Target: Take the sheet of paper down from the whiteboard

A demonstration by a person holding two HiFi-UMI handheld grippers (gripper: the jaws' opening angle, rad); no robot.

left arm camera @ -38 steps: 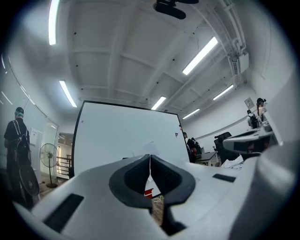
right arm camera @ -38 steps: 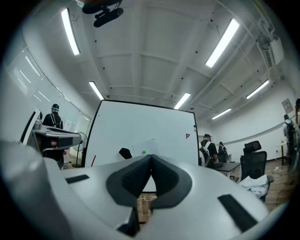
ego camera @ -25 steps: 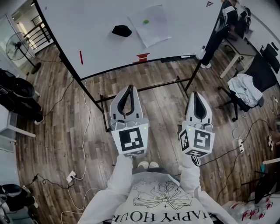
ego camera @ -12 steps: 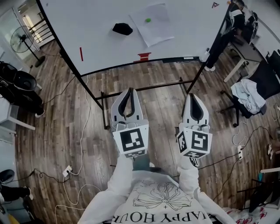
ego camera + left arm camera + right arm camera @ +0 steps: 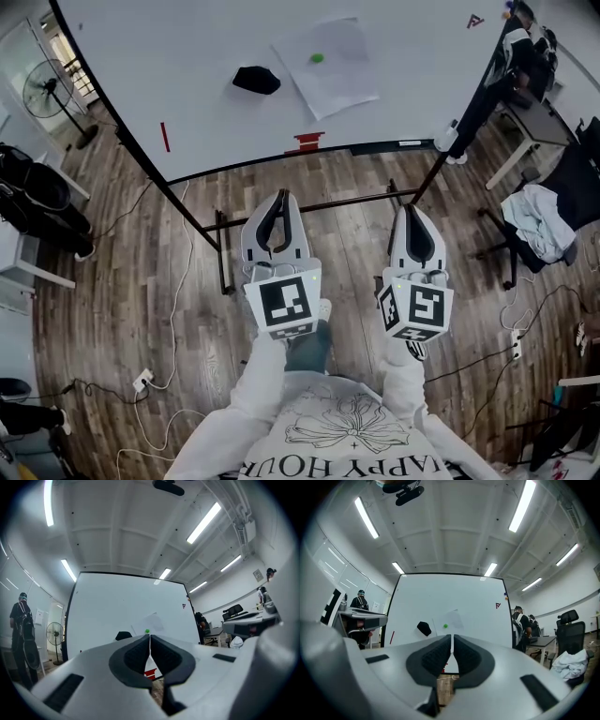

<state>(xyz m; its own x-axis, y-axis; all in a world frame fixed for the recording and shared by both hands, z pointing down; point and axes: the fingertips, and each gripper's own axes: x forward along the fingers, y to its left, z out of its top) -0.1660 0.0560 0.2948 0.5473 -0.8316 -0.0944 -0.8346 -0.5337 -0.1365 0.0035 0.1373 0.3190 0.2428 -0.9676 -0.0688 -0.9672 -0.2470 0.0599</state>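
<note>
A white sheet of paper (image 5: 330, 67) hangs tilted on the whiteboard (image 5: 187, 84), pinned near its top by a green magnet (image 5: 317, 58). Both gripper views show the same sheet (image 5: 152, 622) (image 5: 452, 619) and magnet (image 5: 147, 631) (image 5: 445, 626) ahead, some way off. My left gripper (image 5: 278, 199) (image 5: 149, 637) is shut and empty. My right gripper (image 5: 415, 213) (image 5: 452, 638) is likewise shut with nothing in it. Both point level at the board, well short of it.
A black eraser (image 5: 256, 80) sits on the board left of the sheet, with a red marker (image 5: 165, 137) further left and a red object (image 5: 307, 142) on the tray. The board's stand bars (image 5: 309, 202) cross the wooden floor in front. Office chairs (image 5: 553, 197) and a desk stand right; a fan (image 5: 47, 89) left.
Both grippers have moved forward toward the whiteboard, which now appears closer and larger. Their jaws stayed shut.
</note>
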